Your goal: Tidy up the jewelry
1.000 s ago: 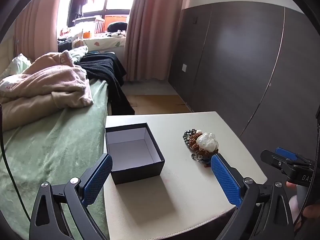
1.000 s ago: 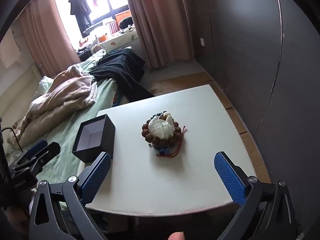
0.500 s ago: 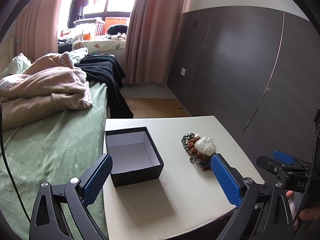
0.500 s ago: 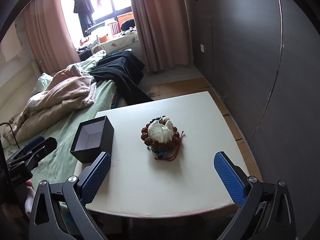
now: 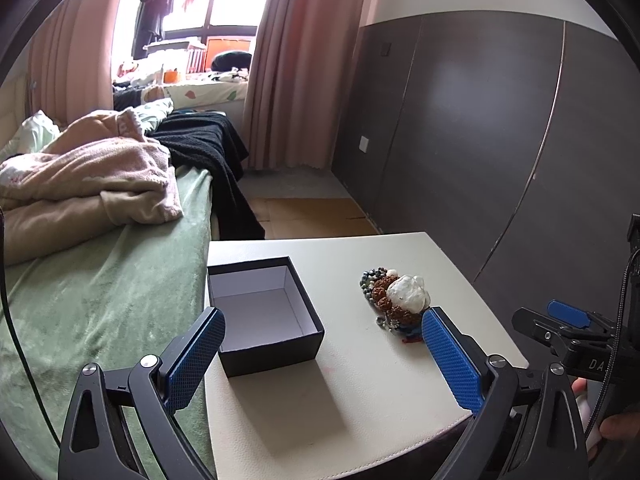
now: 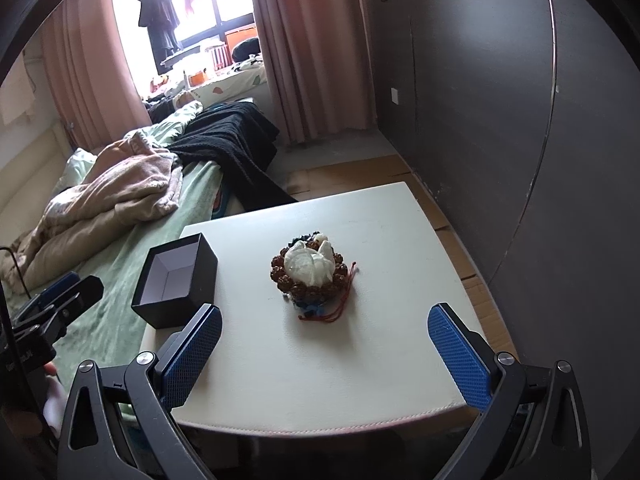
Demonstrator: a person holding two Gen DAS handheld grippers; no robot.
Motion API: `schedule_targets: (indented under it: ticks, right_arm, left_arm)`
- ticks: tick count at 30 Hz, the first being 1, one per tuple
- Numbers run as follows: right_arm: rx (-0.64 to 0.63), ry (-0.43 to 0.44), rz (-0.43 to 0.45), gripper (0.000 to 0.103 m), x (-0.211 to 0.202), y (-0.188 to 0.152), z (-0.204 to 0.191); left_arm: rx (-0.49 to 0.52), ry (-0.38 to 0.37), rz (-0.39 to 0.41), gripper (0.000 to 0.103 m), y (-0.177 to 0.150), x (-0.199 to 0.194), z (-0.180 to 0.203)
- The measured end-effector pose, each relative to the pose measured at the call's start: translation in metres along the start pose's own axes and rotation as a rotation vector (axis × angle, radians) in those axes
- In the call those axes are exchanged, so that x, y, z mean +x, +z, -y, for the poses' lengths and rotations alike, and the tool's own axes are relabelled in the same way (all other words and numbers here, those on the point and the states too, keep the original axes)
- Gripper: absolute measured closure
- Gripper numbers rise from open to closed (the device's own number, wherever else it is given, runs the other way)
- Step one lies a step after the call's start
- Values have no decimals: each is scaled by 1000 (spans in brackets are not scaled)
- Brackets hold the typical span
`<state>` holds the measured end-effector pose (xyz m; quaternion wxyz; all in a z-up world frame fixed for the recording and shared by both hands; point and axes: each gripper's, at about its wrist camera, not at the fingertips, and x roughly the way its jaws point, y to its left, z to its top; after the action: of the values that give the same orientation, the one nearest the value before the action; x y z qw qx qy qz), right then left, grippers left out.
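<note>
A heap of jewelry lies mid-table: brown bead bracelets, a white stone piece on top, a red cord trailing at its front. The same heap shows in the left wrist view, right of an open black box with a white, bare inside. That box stands at the table's left edge in the right wrist view. My left gripper is open, held above the table's near part, short of the box. My right gripper is open too, nearer than the heap, holding nothing.
The small white table stands beside a bed with a green sheet, a pink blanket and black clothing. A dark panelled wall runs along the right. A hand holds the other gripper at the right edge.
Both grippers have drawn back and tilted slightly; the table and heap sit a little lower and farther in each view. The box and jewelry have stayed put. Both stay open.
</note>
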<state>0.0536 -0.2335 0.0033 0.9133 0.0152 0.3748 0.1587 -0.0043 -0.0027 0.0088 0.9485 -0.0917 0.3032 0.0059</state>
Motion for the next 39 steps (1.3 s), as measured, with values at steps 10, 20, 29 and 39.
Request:
schedule_targets:
  ticks: [10,20,29,39]
  right_arm:
    - [-3,-4,0,0,1,0,1]
    - [-2,-3,-4,0,1,0,1]
    - [4,-3,-5,0,1,-1,2]
    - [6,-2,-7,0,2,-2,3]
  left_arm:
    - [16,-4,17,4,-3,-4,1]
    - [30,9,19,6,-4,-6,2]
    - [22,6,18,6,-5,-8,1]
    - [18,9,10,6,-5,-7,1]
